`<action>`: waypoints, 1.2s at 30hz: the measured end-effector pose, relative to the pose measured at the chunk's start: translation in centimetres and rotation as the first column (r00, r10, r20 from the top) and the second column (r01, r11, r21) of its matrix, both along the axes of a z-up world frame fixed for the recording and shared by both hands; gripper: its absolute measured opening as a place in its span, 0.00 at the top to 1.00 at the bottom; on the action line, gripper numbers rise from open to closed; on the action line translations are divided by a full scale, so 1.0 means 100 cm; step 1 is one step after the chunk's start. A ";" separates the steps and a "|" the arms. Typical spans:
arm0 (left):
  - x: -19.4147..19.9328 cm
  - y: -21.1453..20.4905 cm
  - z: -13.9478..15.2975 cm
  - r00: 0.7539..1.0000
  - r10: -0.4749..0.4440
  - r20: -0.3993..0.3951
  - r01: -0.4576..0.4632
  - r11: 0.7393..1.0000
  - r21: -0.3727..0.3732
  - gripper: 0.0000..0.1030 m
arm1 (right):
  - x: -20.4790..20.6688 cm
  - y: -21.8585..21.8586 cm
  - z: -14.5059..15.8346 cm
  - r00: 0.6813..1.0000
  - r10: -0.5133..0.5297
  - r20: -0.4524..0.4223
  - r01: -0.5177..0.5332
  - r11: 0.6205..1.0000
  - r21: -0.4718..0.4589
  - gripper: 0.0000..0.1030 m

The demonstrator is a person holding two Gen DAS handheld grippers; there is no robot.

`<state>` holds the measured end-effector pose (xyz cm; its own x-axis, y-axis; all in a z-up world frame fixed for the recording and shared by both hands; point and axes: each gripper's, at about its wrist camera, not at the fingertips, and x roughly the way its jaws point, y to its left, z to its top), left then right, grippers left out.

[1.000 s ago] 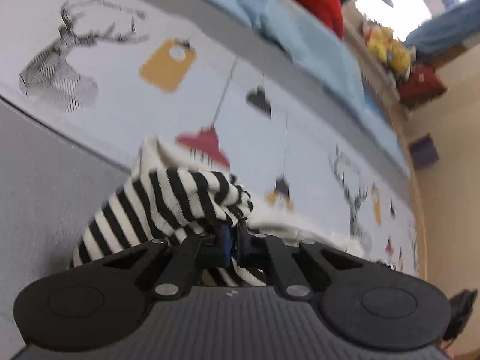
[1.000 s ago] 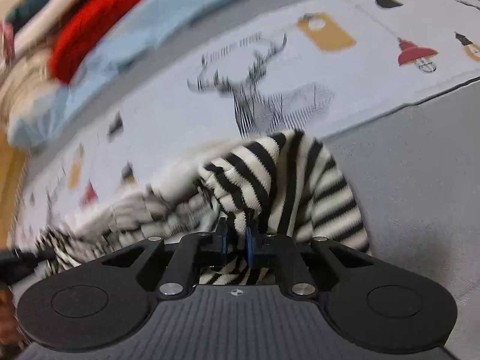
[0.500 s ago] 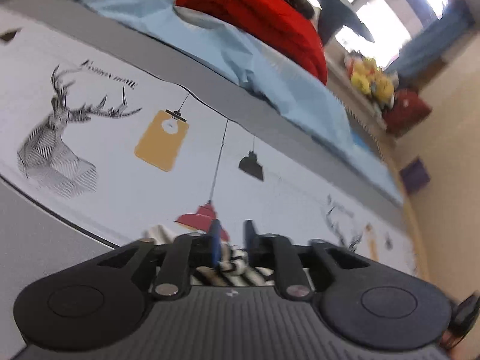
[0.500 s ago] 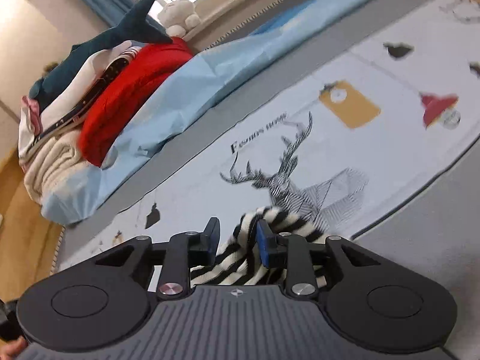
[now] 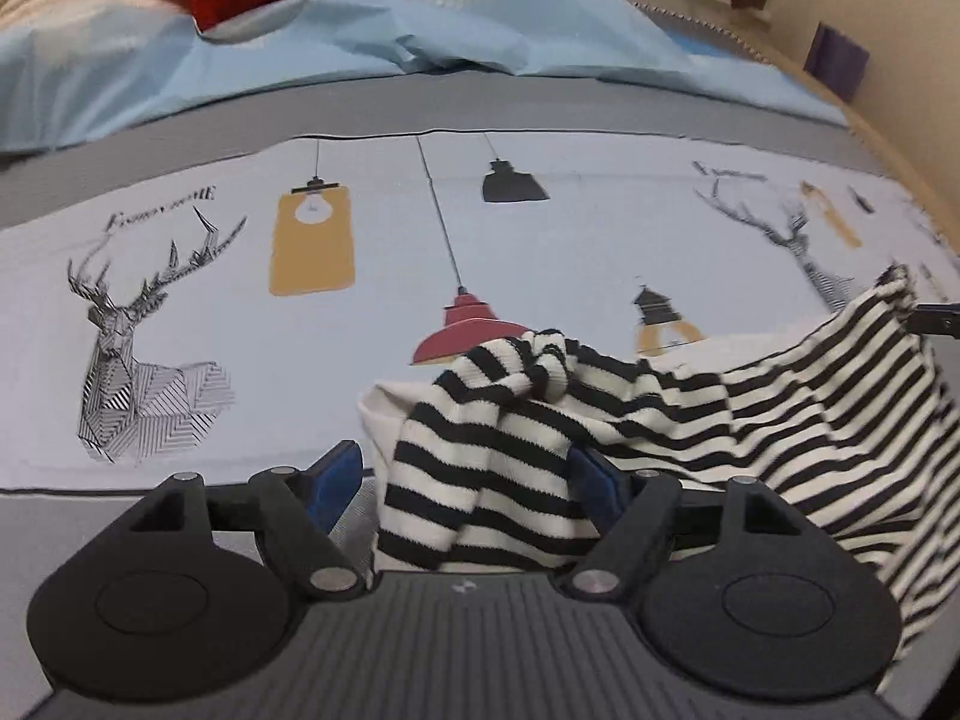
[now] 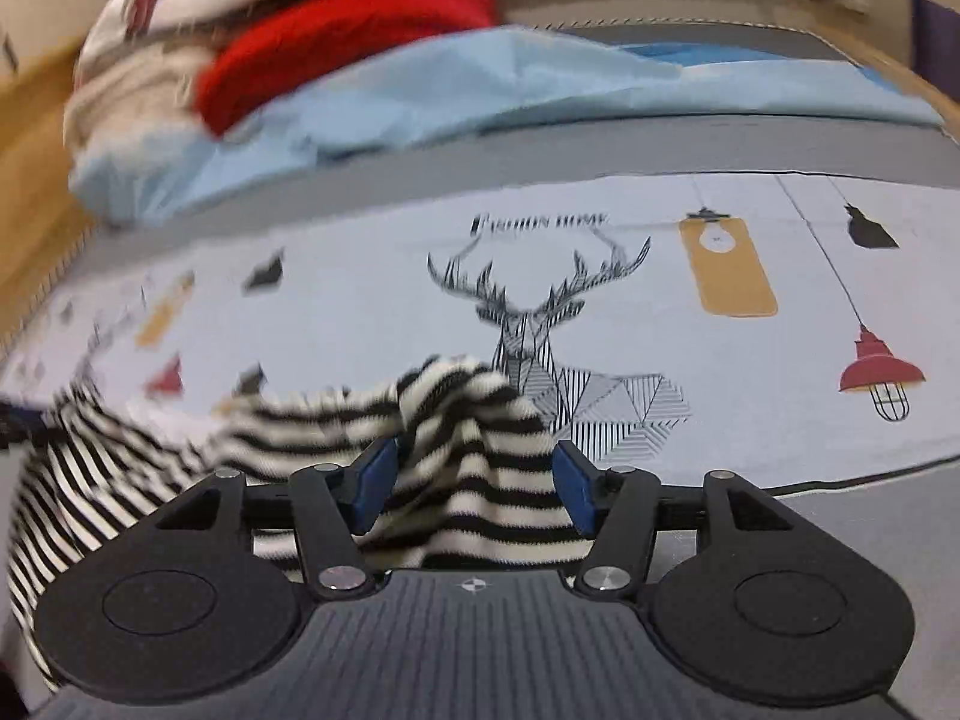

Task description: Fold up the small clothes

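Our left gripper [image 5: 465, 483] and right gripper [image 6: 474, 483] are both opening, the striped garment [image 5: 690, 420] loose between their pads; only the right wrist view shows the stacked bedding [image 6: 180, 18].

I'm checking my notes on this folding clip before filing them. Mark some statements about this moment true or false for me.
1. The garment being handled is a striped garment in black and white. True.
2. The left gripper is clamped shut on the cloth. False: its jaws are opening, with the cloth loose between them.
3. The right gripper has cloth between its blue pads. True; its jaws are opening too.
4. The bed cover is plain green. False: it is pale, printed with deer and lamps.
5. A red blanket lies at the far side. True.
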<state>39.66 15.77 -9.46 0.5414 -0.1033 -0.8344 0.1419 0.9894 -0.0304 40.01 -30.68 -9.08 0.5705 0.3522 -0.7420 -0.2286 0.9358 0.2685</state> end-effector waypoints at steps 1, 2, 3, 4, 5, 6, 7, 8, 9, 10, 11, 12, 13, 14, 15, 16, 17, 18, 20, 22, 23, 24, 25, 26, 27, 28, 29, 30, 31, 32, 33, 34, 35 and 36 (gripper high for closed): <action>0.001 -0.001 -0.001 1.000 -0.003 0.007 0.003 1.000 0.002 0.28 | 0.001 0.004 -0.003 1.000 0.017 -0.010 -0.017 1.000 -0.012 0.42; 0.002 -0.003 -0.001 1.000 -0.006 0.016 0.006 1.000 0.005 0.33 | 0.001 0.010 -0.007 0.999 0.040 -0.018 -0.041 0.999 -0.027 0.42; 0.003 -0.006 -0.001 1.000 -0.011 0.025 0.011 1.000 0.009 0.36 | 0.001 0.017 -0.009 0.998 0.060 -0.022 -0.061 0.997 -0.046 0.43; 0.003 -0.008 -0.001 0.999 -0.019 0.032 0.018 1.000 0.016 0.43 | 0.001 0.024 -0.010 0.996 0.082 -0.024 -0.084 0.994 -0.071 0.43; 0.005 -0.010 -0.001 0.999 -0.028 0.039 0.027 0.999 0.023 0.54 | 0.001 0.031 -0.012 0.994 0.103 -0.023 -0.105 0.989 -0.101 0.43; 0.006 -0.012 0.000 0.998 -0.038 0.042 0.037 0.999 0.031 0.64 | 0.000 0.037 -0.012 0.993 0.119 -0.019 -0.120 0.985 -0.124 0.48; 0.007 -0.013 0.000 0.998 -0.045 0.038 0.043 0.998 0.036 0.86 | 0.000 0.042 -0.012 0.991 0.133 -0.014 -0.133 0.981 -0.143 0.55; 0.008 -0.013 0.002 0.998 -0.042 0.038 0.040 0.998 0.042 0.95 | 0.000 0.045 -0.012 0.990 0.140 -0.008 -0.139 0.978 -0.155 0.74; 0.009 -0.010 0.005 0.998 -0.026 0.057 0.023 0.999 0.049 0.95 | 0.001 0.048 -0.010 0.990 0.141 0.002 -0.138 0.975 -0.172 0.86; 0.008 -0.006 0.011 0.996 -0.002 0.088 -0.003 0.999 0.049 0.96 | 0.002 0.048 -0.007 0.991 0.135 0.012 -0.131 0.976 -0.175 0.88; 0.008 0.000 0.018 0.992 0.034 0.125 -0.038 0.999 0.030 0.96 | 0.003 0.046 -0.002 0.992 0.122 0.027 -0.117 0.981 -0.157 0.92; 0.007 0.009 0.027 0.981 0.091 0.174 -0.089 0.996 -0.019 0.96 | 0.004 0.043 0.004 0.993 0.104 0.050 -0.097 0.988 -0.122 0.93; 0.006 0.017 0.035 0.966 0.143 0.214 -0.133 0.989 -0.064 0.96 | 0.005 0.036 0.014 0.993 0.070 0.092 -0.064 0.996 -0.060 0.93; 0.005 0.025 0.041 0.948 0.193 0.251 -0.173 0.980 -0.100 0.96 | 0.006 0.029 0.022 0.992 0.031 0.125 -0.031 1.000 0.001 0.94; 0.005 0.027 0.044 0.938 0.217 0.270 -0.194 0.975 -0.109 0.96 | 0.007 0.022 0.029 0.988 -0.013 0.155 0.005 0.998 0.055 0.94; 0.007 0.028 0.044 0.935 0.228 0.272 -0.205 0.972 -0.112 0.96 | 0.008 0.018 0.033 0.982 -0.055 0.178 0.039 0.995 0.091 0.94; 0.011 0.027 0.041 0.940 0.228 0.254 -0.206 0.972 -0.111 0.96 | 0.009 0.016 0.035 0.978 -0.087 0.189 0.068 0.992 0.105 0.94; 0.016 0.024 0.034 0.952 0.221 0.212 -0.206 0.974 -0.094 0.94 | 0.011 0.017 0.033 0.976 -0.106 0.189 0.089 0.991 0.099 0.94; 0.026 0.017 0.017 0.966 0.222 0.135 -0.222 0.975 -0.011 0.80 | 0.020 0.028 0.019 0.983 -0.120 0.140 0.116 0.993 0.032 0.87; 0.030 0.014 0.011 0.972 0.223 0.073 -0.225 0.974 0.020 0.75 | 0.028 0.040 -0.002 0.992 -0.117 0.052 0.119 0.992 -0.052 0.77; 0.029 0.016 0.015 0.972 0.226 0.065 -0.226 0.974 -0.006 0.75 | 0.030 0.043 -0.009 0.992 -0.121 0.020 0.123 0.990 -0.076 0.75; 0.027 0.020 0.020 0.971 0.228 0.071 -0.225 0.973 -0.044 0.74 | 0.031 0.043 -0.013 0.992 -0.129 0.002 0.129 0.988 -0.083 0.75; 0.025 0.024 0.025 0.971 0.228 0.075 -0.221 0.971 -0.087 0.69 | 0.030 0.041 -0.012 0.991 -0.133 -0.005 0.132 0.989 -0.071 0.74; 0.023 0.029 0.029 0.971 0.228 0.070 -0.217 0.967 -0.133 0.63 | 0.028 0.038 -0.009 0.991 -0.132 -0.002 0.132 0.990 -0.054 0.71; 0.020 0.033 0.030 0.972 0.226 0.057 -0.215 0.963 -0.162 0.61 | 0.026 0.034 -0.004 0.991 -0.133 0.002 0.133 0.990 -0.037 0.61; 0.018 0.036 0.029 0.974 0.223 0.041 -0.213 0.961 -0.174 0.60 | 0.024 0.028 0.000 0.990 -0.138 0.003 0.138 0.990 -0.016 0.57; 0.017 0.037 0.025 0.975 0.222 0.024 -0.215 0.963 -0.164 0.60 | 0.021 0.021 0.003 0.990 -0.143 -0.001 0.143 0.990 0.005 0.51; 0.015 0.035 0.021 0.975 0.222 0.010 -0.218 0.966 -0.140 0.58 | 0.018 0.014 0.004 0.989 -0.150 -0.012 0.150 0.988 0.021 0.51; 0.015 0.034 0.016 0.974 0.225 -0.007 -0.224 0.968 -0.109 0.50 | 0.014 0.007 0.005 0.987 -0.158 -0.030 0.159 0.987 0.033 0.51; 0.016 0.035 0.010 0.972 0.232 -0.035 -0.234 0.969 -0.076 0.46 | 0.013 0.002 0.003 0.986 -0.161 -0.051 0.163 0.986 0.040 0.51; 0.015 0.036 0.004 0.969 0.241 -0.058 -0.244 0.968 -0.057 0.46 | 0.010 -0.004 0.000 0.985 -0.154 -0.073 0.158 0.986 0.048 0.51; 0.015 0.037 0.001 0.965 0.250 -0.084 -0.254 0.966 -0.045 0.46 | 0.006 -0.008 -0.003 0.985 -0.139 -0.102 0.145 0.988 0.050 0.51; 0.015 0.040 -0.002 0.959 0.264 -0.101 -0.269 0.962 -0.043 0.46 | 0.004 -0.010 -0.006 0.984 -0.127 -0.126 0.133 0.990 0.042 0.51; 0.014 0.043 -0.004 0.957 0.272 -0.104 -0.279 0.959 -0.057 0.48 | 0.000 -0.012 -0.009 0.982 -0.116 -0.147 0.122 0.992 0.029 0.51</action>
